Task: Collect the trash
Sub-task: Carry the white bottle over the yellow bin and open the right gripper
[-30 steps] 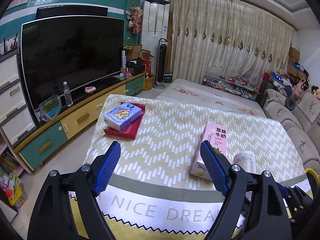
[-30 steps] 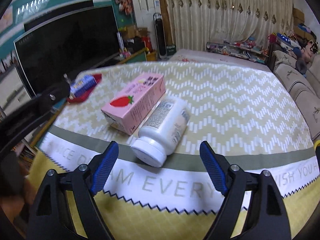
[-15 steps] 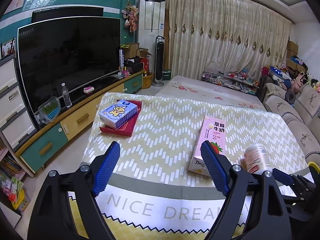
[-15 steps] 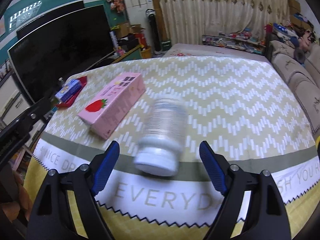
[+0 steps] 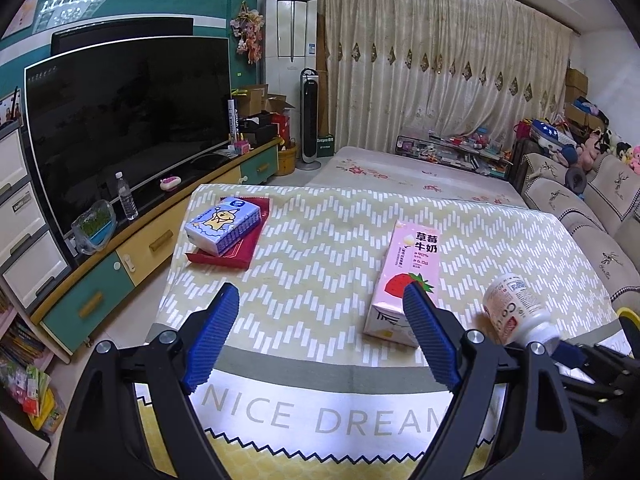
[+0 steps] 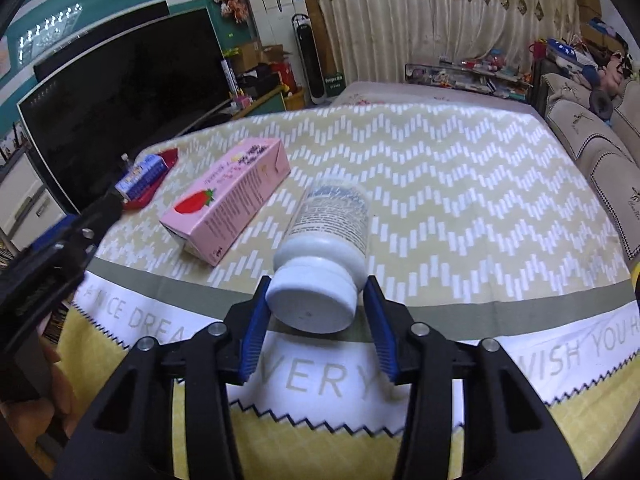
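Our right gripper [image 6: 316,308] has closed on the cap end of the white bottle [image 6: 326,236], its two blue pads pressed against the sides of the lid. A second ago those pads stood wide apart with the bottle lying on its side between them, next to the pink milk carton [image 6: 226,208]. Half a second ago the bottle was a blur. Now the left wrist view shows it tilted up at the right edge, its base raised clear of the tablecloth [image 5: 320,248] and well apart from the carton. We judge that the first piece of trash is picked up and is ready to be carried off.

Our left gripper [image 5: 320,336] hangs with its fingers spread and nothing between them, above the near part of the cloth. It has drawn back a little over the last second, so more of the table now shows. The carton still lies flat on the cloth, just beyond its right pad. The blue tissue pack [image 5: 224,224] rests on the red tray [image 5: 232,254] at the far left corner, unmoved. No bin shows in either view, so we cannot tell where the bottle should go. The carton looks like our likely next pick.
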A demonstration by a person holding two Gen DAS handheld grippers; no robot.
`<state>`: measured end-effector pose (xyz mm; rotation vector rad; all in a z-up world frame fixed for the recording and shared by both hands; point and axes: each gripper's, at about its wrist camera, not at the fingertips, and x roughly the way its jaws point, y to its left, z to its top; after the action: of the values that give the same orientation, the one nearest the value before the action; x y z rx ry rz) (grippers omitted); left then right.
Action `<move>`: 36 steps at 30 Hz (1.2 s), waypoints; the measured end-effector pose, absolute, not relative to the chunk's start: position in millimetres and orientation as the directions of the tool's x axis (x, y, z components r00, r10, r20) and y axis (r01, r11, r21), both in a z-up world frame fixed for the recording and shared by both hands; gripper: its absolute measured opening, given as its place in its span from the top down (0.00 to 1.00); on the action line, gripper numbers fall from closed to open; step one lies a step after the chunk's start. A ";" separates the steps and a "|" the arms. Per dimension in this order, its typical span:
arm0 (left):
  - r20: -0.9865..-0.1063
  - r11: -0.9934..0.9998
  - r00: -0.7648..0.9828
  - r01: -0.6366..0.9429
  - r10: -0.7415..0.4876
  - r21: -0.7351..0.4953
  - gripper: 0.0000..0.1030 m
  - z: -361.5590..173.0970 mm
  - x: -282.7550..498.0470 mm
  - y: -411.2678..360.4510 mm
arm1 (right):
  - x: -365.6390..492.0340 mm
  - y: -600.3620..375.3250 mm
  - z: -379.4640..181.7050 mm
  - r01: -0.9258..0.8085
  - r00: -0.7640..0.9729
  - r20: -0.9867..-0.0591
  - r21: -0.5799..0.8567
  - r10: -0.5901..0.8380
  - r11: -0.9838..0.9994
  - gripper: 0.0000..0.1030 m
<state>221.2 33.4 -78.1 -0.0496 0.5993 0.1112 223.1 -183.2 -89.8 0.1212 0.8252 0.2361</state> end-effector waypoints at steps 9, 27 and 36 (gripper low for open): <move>-0.563 0.994 0.822 -0.105 0.082 -0.007 0.19 -78.4 220.1 29.1 | 184.0 -232.3 -59.8 -0.169 0.719 -0.631 0.248 0.291 0.954 0.58; -0.563 0.998 0.824 -0.063 0.067 0.028 0.19 -81.2 220.4 16.4 | 119.2 -402.7 -31.2 0.100 0.812 -0.581 0.225 0.051 0.969 0.58; -0.578 0.999 0.815 -0.031 0.044 0.033 0.19 -85.7 223.5 8.9 | 98.9 -518.2 -69.0 0.409 0.730 -0.652 0.176 -0.205 0.896 0.58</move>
<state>223.5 8.9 -85.7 0.0223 0.6174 0.0402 98.9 -518.2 -69.0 0.3202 0.6731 -0.3443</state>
